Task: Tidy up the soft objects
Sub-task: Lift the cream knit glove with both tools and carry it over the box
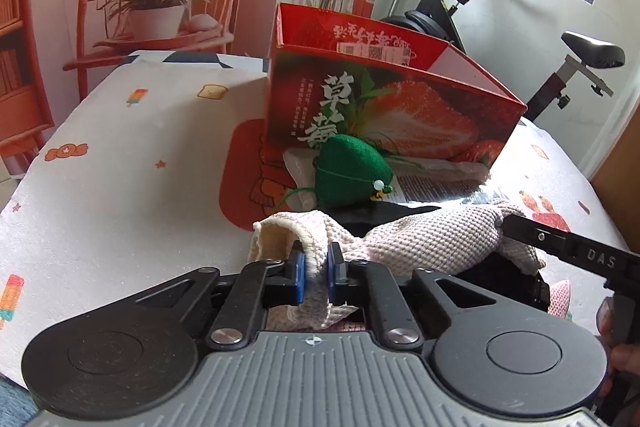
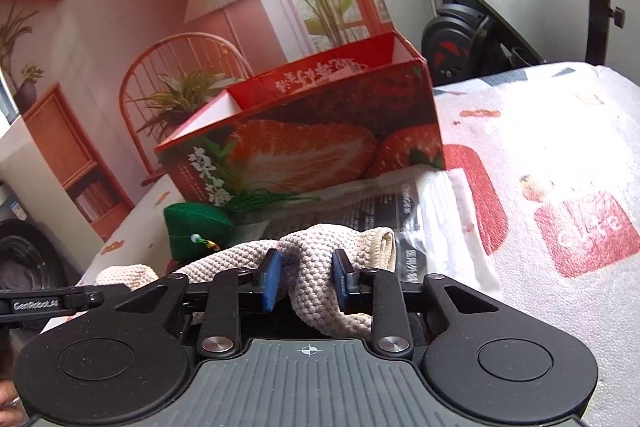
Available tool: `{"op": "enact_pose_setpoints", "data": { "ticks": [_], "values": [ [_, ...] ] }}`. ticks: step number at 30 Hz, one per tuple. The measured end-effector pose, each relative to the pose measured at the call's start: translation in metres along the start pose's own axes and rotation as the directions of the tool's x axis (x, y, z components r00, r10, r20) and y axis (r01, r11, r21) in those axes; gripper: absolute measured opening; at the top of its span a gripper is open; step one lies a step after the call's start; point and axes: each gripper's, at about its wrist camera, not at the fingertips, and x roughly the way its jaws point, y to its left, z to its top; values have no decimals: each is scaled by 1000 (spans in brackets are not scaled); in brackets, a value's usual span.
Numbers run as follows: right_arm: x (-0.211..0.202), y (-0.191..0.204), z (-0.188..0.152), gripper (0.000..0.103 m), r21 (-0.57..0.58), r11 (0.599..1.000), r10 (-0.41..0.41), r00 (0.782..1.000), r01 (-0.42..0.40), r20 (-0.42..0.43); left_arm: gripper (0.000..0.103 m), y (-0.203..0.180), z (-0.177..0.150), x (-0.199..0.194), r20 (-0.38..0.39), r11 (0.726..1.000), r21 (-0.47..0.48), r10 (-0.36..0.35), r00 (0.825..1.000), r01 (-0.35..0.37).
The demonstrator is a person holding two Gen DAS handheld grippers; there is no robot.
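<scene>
While both grippers pinch opposite ends of the same cream knitted cloth [image 1: 420, 239], the piece hangs between them just above the table [image 1: 120, 187], stretched into a loose band. The left gripper [image 1: 316, 273] has its blue pads squeezed almost together on a thin folded edge of the knit, so its jaws stand very narrow. The right gripper [image 2: 306, 277] clamps a thicker bunched roll of the same fabric, which keeps its jaws somewhat further apart though the pads press into the weave on both sides. Holding the two ends apart like this looks meant to spread or straighten the cloth, probably to fold it or carry it as one piece rather than let it slump.

Beyond the cloth sits a green stuffed pouch [image 1: 352, 171] with a small bead charm, resting against the front wall of the red strawberry box [image 1: 392, 107], which stands open-topped at the far side of the table. That box seems the likely place for the soft things, and the pouch is not yet inside it. Under the cloth lie a dark garment [image 1: 384, 217] and a printed plastic-wrapped packet [image 2: 436, 211], so lifting cleanly matters if the knit is not to drag them along.
</scene>
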Motion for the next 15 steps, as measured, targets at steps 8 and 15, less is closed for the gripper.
{"op": "enact_pose_setpoints", "data": {
  "ticks": [8,15],
  "values": [
    [-19,29,9,11,-120,992,-28,999,30,20,9,8,6,-11,44,1000,-18,-12,999,12],
    [-27,46,26,11,-193,981,19,998,-7,57,8,12,19,-14,46,999,-22,-23,999,24]
  ]
}}
